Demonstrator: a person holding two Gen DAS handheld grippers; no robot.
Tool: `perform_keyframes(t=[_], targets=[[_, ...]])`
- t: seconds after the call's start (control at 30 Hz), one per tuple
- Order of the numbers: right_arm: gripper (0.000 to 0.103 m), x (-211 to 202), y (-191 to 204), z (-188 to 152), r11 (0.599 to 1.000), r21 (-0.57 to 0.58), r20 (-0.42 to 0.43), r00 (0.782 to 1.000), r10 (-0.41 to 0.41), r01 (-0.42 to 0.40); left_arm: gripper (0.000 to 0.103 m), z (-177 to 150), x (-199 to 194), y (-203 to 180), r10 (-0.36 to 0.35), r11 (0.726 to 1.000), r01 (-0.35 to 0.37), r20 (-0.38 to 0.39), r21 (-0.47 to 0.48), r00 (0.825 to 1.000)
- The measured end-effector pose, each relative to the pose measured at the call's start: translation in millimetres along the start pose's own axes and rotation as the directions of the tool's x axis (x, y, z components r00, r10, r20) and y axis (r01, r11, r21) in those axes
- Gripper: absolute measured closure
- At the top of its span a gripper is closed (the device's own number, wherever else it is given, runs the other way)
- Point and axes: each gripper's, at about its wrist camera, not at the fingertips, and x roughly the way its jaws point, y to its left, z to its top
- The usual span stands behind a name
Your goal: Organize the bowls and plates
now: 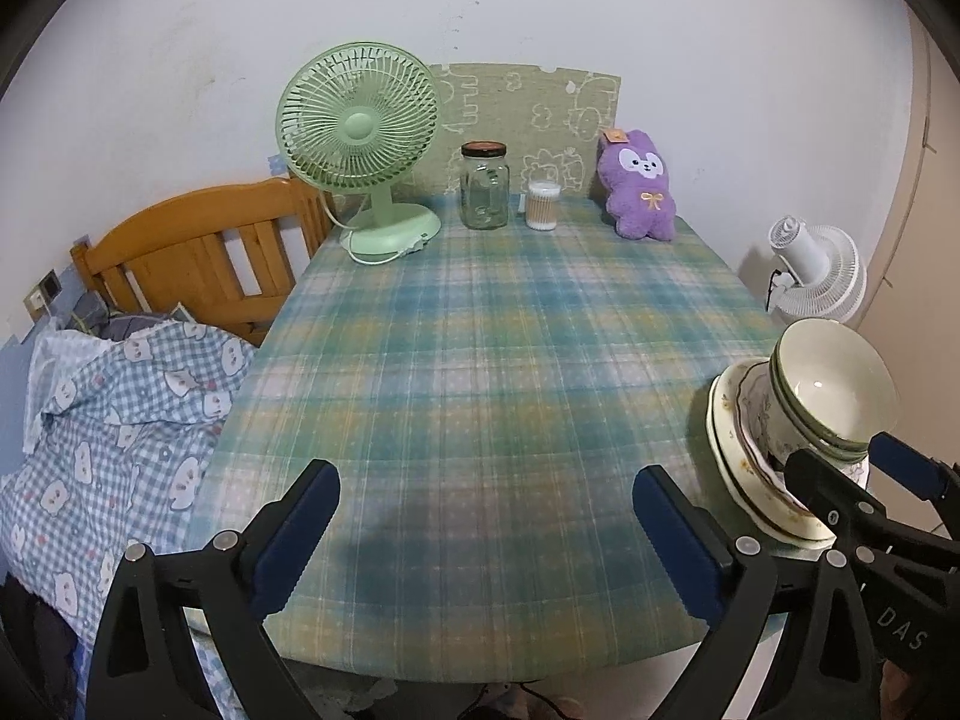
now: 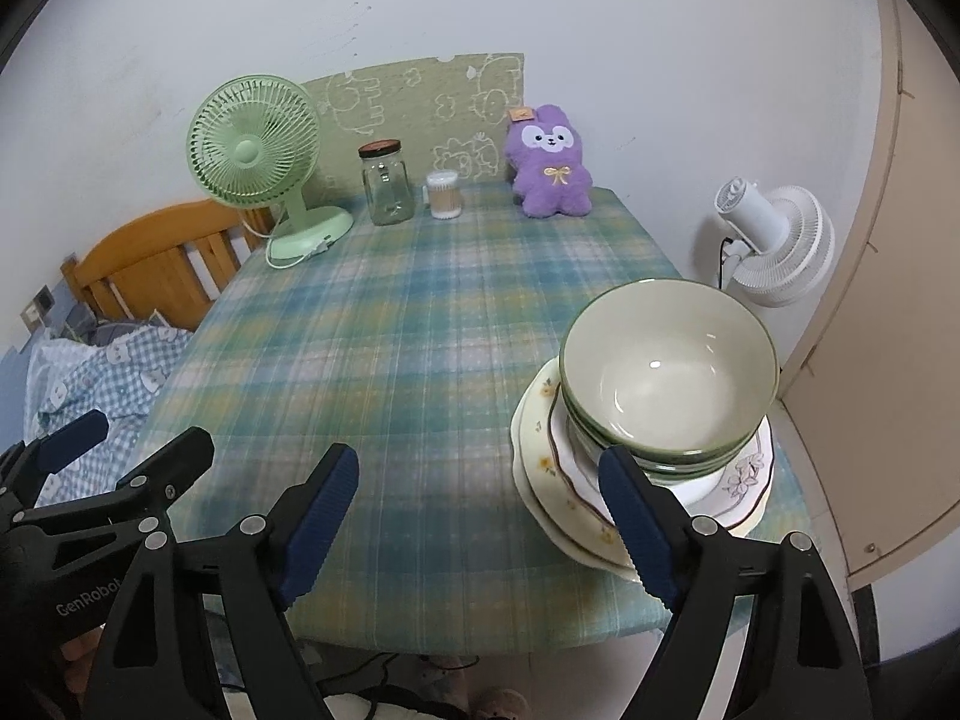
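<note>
Because the stack of bowls (image 2: 667,372) and plates (image 2: 549,468) sat right at the near right corner of the counter (image 2: 390,360), with the lowest plate's rim looking as if it reached the counter's edge, a careless nudge was the main risk: a push from the side could have slid the whole pile off. The right tool (image 2: 480,516) was spread wide and pinched nothing; its right finger (image 2: 636,516) stood in front of the plates' near rims, and whether it touched them could not be told. A bump there might have tipped the nested bowls, which rose tall on a narrow footing. The left tool (image 1: 486,534) was spread wide too, empty, over bare cloth near the counter's front edge, well clear of the stack.

The bowls were pale inside with dark green rims, several nested together and upright. Under them lay at least two cream plates, the upper one scalloped with a brown-edged rim and flower prints, the lower one plainer and slightly offset. All looked glazed and slippery, so a shallow pinch could have slipped.
</note>
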Motion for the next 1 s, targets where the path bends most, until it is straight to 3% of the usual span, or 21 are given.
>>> perform_keyframes(t=[1.0], targets=[[0.019, -1.4, 0.7, -5.1, 1.000, 0.003, 0.028, 1.000, 0.013, -0.013, 0.003, -7.4, -5.4, 3.5, 0.029, 1.000, -0.029, 0.029, 0.006, 0.999]])
